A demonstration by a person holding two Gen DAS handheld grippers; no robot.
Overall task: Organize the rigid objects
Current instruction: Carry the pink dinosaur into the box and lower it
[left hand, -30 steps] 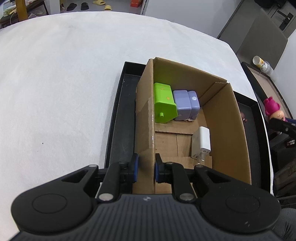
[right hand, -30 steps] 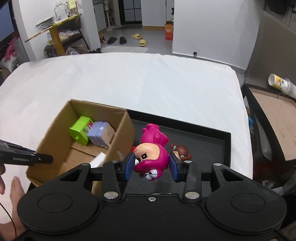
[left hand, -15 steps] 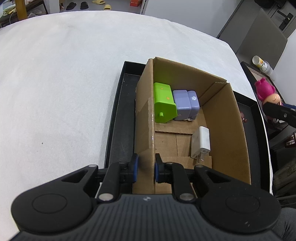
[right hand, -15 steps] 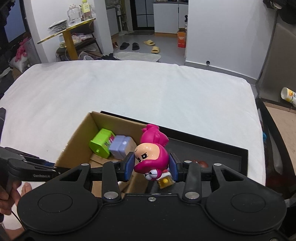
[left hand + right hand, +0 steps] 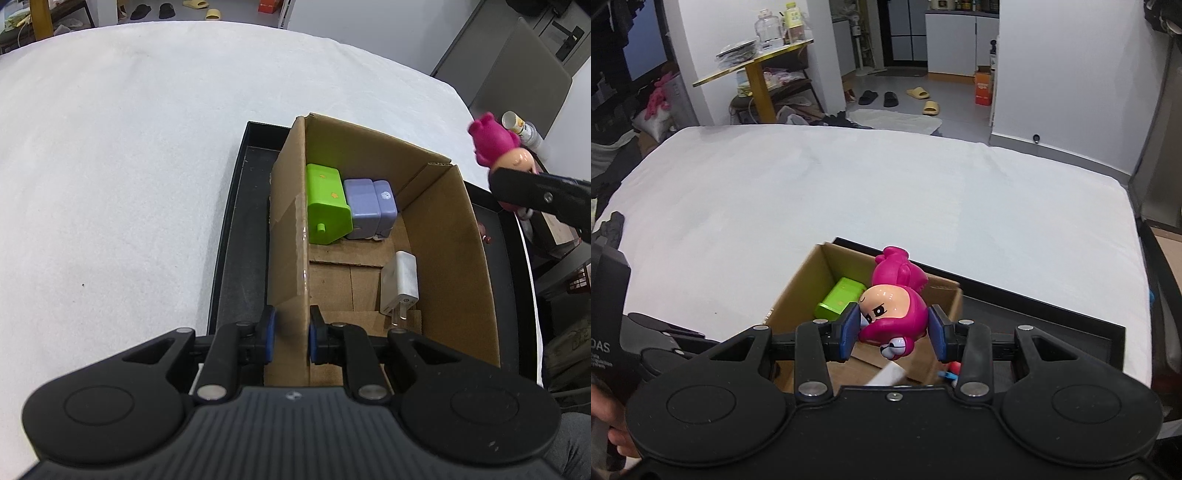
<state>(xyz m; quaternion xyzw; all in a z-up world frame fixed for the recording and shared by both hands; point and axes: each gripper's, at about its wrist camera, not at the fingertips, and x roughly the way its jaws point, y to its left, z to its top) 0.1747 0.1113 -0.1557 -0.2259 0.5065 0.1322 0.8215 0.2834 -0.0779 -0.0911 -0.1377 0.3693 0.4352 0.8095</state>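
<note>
An open cardboard box point(image 5: 447, 258) stands in a black tray point(image 5: 240, 229) on the white table. Inside lie a green block point(image 5: 327, 205), a lilac block point(image 5: 369, 206) and a white charger point(image 5: 400, 284). My left gripper point(image 5: 290, 338) is shut on the box's left wall near its front corner. My right gripper point(image 5: 893, 332) is shut on a pink doll point(image 5: 895, 306) and holds it in the air above the box point(image 5: 812, 280). In the left wrist view the doll point(image 5: 495, 144) hangs above the box's far right corner.
The white table point(image 5: 849, 192) stretches far and left of the tray. A small toy point(image 5: 951, 369) lies in the tray point(image 5: 1052, 321) right of the box. A bottle point(image 5: 521, 127) lies off the table's right edge.
My right gripper has lifted the pink doll up from the tray and carried it left, over the box. My left gripper has kept its hold on the box wall.
</note>
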